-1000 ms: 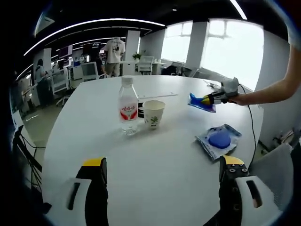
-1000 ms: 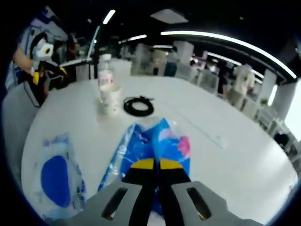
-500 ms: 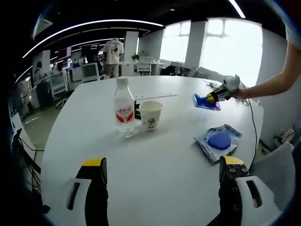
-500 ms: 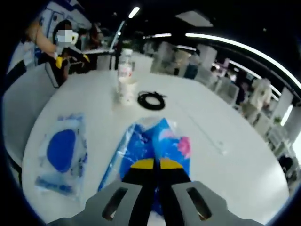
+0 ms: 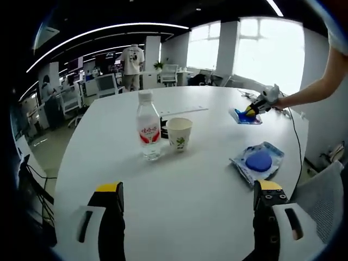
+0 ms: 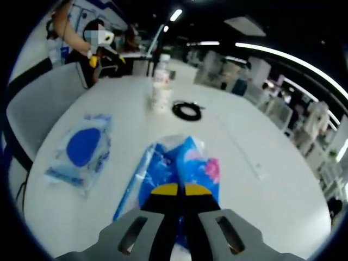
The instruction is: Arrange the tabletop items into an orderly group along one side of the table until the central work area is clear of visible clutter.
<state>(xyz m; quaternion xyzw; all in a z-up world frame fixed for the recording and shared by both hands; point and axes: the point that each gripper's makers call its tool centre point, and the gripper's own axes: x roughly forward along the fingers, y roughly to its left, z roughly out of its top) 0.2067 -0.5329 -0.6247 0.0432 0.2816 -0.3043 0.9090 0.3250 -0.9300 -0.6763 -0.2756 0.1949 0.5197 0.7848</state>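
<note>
My right gripper (image 6: 181,190) is shut on a blue snack packet (image 6: 179,166), held over the white table (image 6: 261,217); in the left gripper view the same gripper (image 5: 254,110) and packet (image 5: 244,116) sit at the table's far right. My left gripper (image 5: 187,198) stands open above the near table edge with nothing between its jaws. A clear water bottle (image 5: 148,126) with a red label stands upright mid-table, a paper cup (image 5: 179,134) just right of it. A clear bag holding a blue disc (image 5: 258,161) lies flat on the right, also seen as the bag (image 6: 82,149) left of my right gripper.
A black coiled cable (image 6: 186,111) lies behind the cup (image 6: 159,99). A long thin strip (image 5: 182,111) lies on the far table. A grey chair (image 5: 321,201) stands at the right edge. Office desks, chairs and a standing person (image 5: 132,65) fill the background.
The right gripper has carried the blue packet farther away toward the table's far right side. The left gripper's view has shifted slightly; the bottle, cup and bag stayed put.
</note>
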